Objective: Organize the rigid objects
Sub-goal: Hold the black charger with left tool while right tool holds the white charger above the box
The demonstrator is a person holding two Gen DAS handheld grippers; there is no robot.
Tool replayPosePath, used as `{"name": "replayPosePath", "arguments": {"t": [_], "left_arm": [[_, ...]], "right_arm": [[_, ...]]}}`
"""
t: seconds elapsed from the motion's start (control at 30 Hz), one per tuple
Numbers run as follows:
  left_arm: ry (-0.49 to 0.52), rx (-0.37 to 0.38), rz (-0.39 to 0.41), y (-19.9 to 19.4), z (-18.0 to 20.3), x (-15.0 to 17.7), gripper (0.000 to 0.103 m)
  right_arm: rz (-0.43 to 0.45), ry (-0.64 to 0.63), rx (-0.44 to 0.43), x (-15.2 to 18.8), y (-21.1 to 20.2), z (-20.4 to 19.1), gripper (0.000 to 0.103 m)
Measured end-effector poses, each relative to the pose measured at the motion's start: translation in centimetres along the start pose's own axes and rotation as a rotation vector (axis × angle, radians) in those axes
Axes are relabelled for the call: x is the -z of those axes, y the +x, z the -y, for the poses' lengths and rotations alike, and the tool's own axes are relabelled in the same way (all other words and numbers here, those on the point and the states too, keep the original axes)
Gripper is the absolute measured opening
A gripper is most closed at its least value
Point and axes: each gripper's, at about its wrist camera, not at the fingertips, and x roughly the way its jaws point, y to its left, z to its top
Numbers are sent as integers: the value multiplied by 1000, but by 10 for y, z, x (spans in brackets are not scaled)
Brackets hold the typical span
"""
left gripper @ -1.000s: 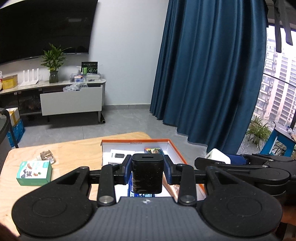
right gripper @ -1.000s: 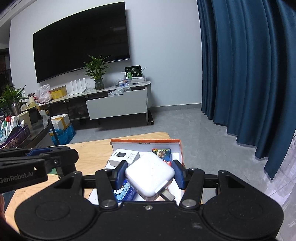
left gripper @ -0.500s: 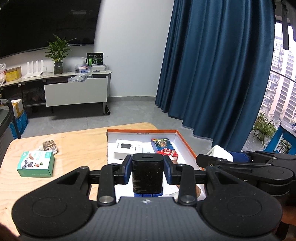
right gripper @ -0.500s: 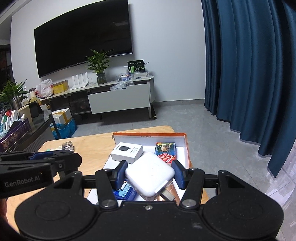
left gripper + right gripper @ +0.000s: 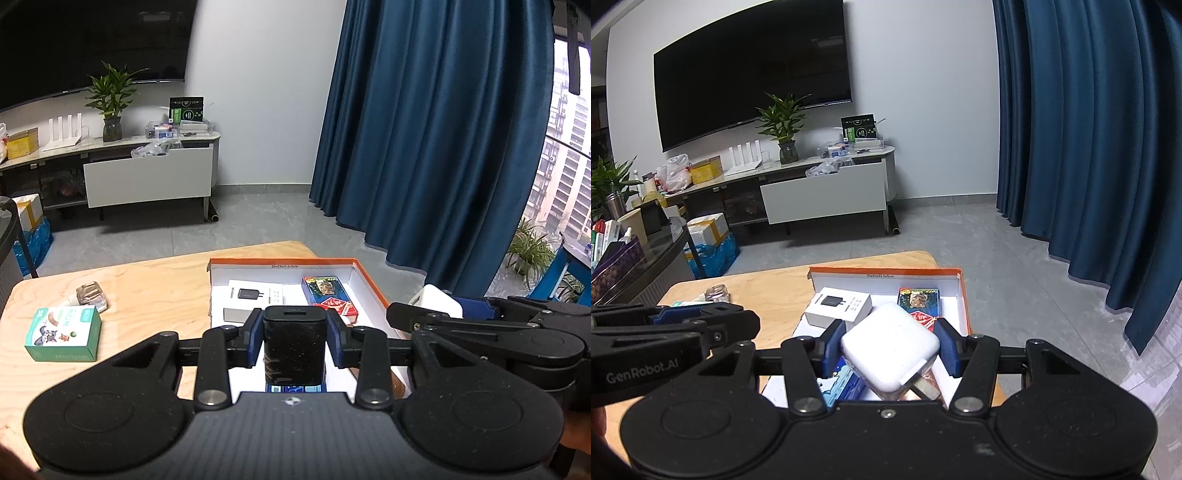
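My left gripper is shut on a black charger block, held over the near part of an orange-rimmed white box. My right gripper is shut on a white power adapter with its metal prongs pointing toward me, also above the box. Inside the box lie a white charger carton, a colourful card pack and a blue pack under the adapter. In the left wrist view the right gripper shows at the right edge of the box.
On the wooden table, left of the box, sit a green-and-white carton and a small clear bottle. Beyond the table are grey floor, a TV stand and blue curtains.
Both grippers have eased back a little toward me over the box, so more of its contents shows ahead of the fingers. Both grips are unchanged.
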Motion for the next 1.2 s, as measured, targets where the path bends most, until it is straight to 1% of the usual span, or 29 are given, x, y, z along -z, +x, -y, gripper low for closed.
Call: {"name": "replayPosePath", "arguments": {"t": [0.27, 0.57, 0.9, 1.2], "left_arm": [[11, 8, -12, 14, 4, -14, 36], [6, 17, -27, 29, -2, -26, 37], [-14, 0, -54, 42, -13, -30, 36], [-30, -5, -73, 50, -20, -32, 36]], "right_arm": [[-1, 14, 12, -13, 9, 4, 64], [-9, 20, 28, -31, 23, 9, 64], [-43, 22, 20, -36, 44, 9, 64], [-68, 31, 18, -35, 56, 14, 64]]}}
